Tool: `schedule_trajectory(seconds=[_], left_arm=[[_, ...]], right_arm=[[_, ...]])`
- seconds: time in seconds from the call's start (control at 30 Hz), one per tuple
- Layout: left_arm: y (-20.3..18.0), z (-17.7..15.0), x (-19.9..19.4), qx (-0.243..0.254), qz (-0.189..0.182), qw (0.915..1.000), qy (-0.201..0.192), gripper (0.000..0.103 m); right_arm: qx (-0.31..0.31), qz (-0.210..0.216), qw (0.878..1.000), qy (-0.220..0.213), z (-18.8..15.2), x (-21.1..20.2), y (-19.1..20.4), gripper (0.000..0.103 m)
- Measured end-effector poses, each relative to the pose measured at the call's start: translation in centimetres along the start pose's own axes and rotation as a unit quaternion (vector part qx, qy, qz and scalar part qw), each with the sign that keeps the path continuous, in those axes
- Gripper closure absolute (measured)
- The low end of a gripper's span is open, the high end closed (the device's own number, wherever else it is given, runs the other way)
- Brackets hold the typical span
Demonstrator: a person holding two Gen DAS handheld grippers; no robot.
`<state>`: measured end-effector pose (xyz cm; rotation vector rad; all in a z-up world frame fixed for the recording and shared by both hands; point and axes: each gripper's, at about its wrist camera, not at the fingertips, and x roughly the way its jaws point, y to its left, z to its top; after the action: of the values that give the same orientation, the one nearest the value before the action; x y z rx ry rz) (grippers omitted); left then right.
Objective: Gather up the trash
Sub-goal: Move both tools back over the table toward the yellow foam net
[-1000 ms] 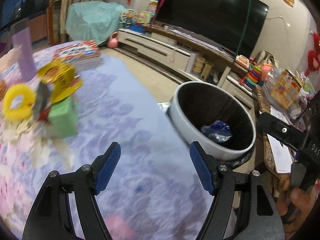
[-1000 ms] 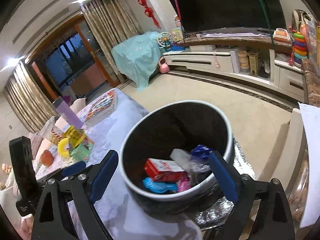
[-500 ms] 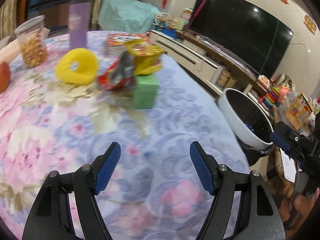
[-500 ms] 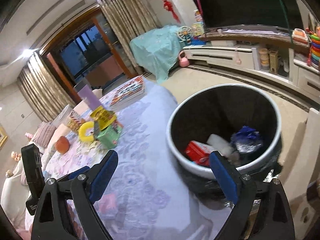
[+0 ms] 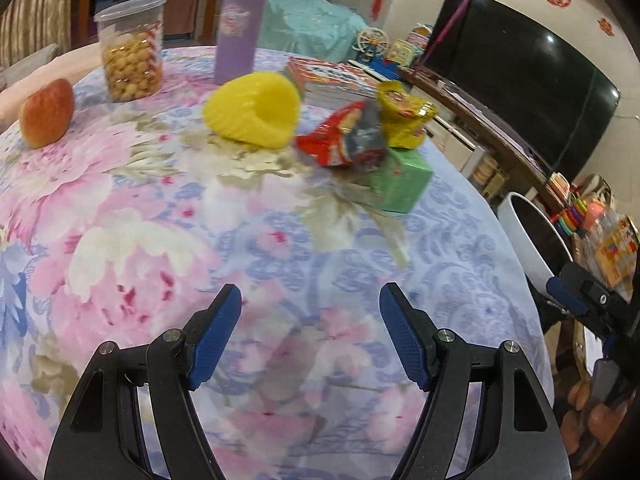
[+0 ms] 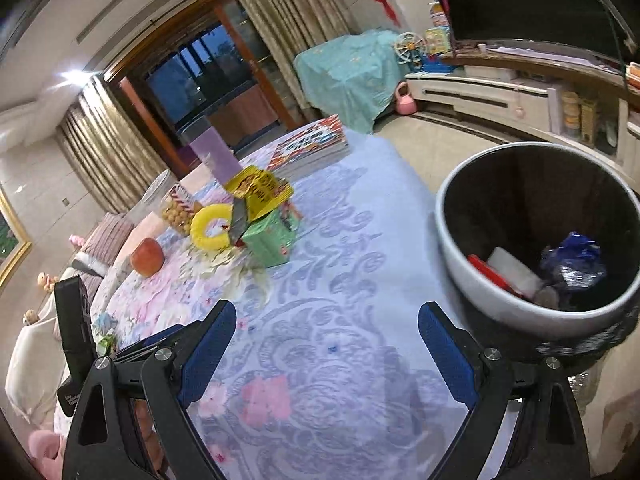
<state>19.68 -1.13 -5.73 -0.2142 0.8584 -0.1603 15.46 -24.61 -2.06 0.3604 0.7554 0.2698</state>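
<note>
Although some rubbish is already binned, the left wrist view shows more waiting on the round table's floral cloth (image 5: 160,240). The left gripper (image 5: 310,336) hovers above bare cloth, its blue-padded jaws spread wide with nothing between them. Well ahead of it and slightly to the right lies a crumpled red and silver snack wrapper (image 5: 344,140), resting against a yellow foil packet (image 5: 404,120) and a green carton (image 5: 400,184). Just left of these sits a yellow foam fruit sleeve (image 5: 254,112). Farther ahead to the left stand an apple (image 5: 47,114), a clear jar of snacks (image 5: 132,48) and a purple tumbler (image 5: 238,20), which look like keepers, not trash.

In the right wrist view, the right gripper (image 6: 326,352) also stands wide and empty over the cloth. Just ahead to its right is the white, black-lined round bin (image 6: 520,312), holding a red box (image 6: 490,274), a white piece (image 6: 514,270) and a blue wrapper (image 6: 572,256). The same pile of wrappers lies well ahead to the left.

Judged from this, the task is partly done; the pile remains to be collected.
</note>
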Motion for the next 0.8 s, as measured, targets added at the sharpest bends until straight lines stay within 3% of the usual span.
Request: schedule_trajectory(seconds=[0.43, 0.8], left_arm=[[3.7, 1.9, 1.2, -0.024, 0.023, 0.9994, 0.001, 0.03], [6.7, 7.6, 3.3, -0.046, 0.017, 0.9986, -0.018, 0.028]], right_arm=[[-0.026, 0.013, 0.999, 0.025, -0.2, 4.2, 2.6, 0.009], [-0.063, 0.002, 0.998, 0.024, 2.1, 9.2, 5.6, 0.011]])
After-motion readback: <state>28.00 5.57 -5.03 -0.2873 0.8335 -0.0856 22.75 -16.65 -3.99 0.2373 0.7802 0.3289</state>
